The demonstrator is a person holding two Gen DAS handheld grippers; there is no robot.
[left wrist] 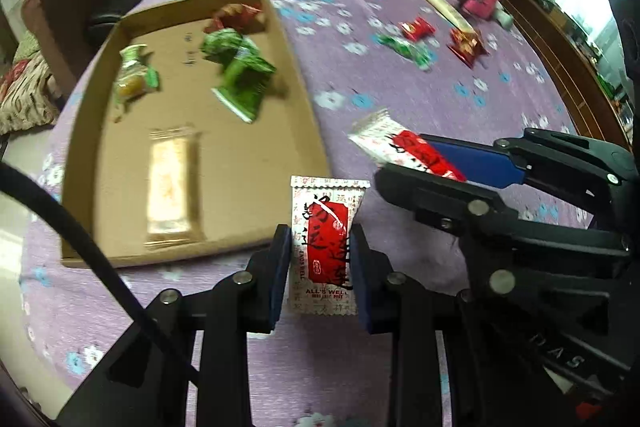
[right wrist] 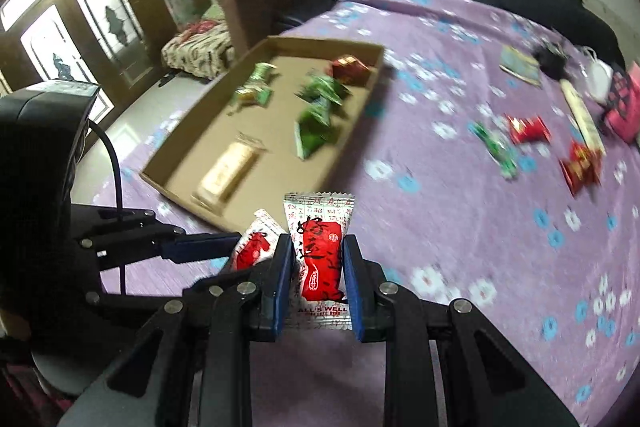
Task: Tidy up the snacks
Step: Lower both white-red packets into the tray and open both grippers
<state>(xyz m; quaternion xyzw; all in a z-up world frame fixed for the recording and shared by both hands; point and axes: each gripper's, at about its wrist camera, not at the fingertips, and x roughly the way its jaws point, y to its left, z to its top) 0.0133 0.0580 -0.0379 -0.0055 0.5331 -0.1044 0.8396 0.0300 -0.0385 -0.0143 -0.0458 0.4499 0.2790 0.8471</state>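
The left gripper (left wrist: 322,263) tilts steeply down over the purple floral bedspread (left wrist: 400,75), its blue pads clamped on the two sides of a white-and-red packet (left wrist: 326,247) that stands upright between them, lifted clear of the cloth. On that packet, red panel with black brush characters, the words "ALL'S WELL" can be read near the bottom; the smaller print under them is too fine to make out, and a vertical line along the left edge reads partly "ENDS WELL".

The right gripper (right wrist: 316,275) also points down at a slant, pads pressed on a second packet (right wrist: 320,259) of the same kind, again upright and off the bed, with "ALL'S WELL" legible at its foot. In the left wrist view the right gripper (left wrist: 416,163) comes in from the right, just beside the left one, its packet (left wrist: 404,147) lying nearly flat and pointing left. In the right wrist view the left gripper (right wrist: 244,247) reaches in from the left, its packet (right wrist: 258,243) touching or nearly touching the right gripper's left finger.

Ahead and to the left of both grippers sits a shallow cardboard tray (left wrist: 304,95) holding green, red and pale snacks; handwriting on its floor is blurred. Ahead and to the right, well apart, loose red and green snacks (left wrist: 416,29) lie on the bedspread.
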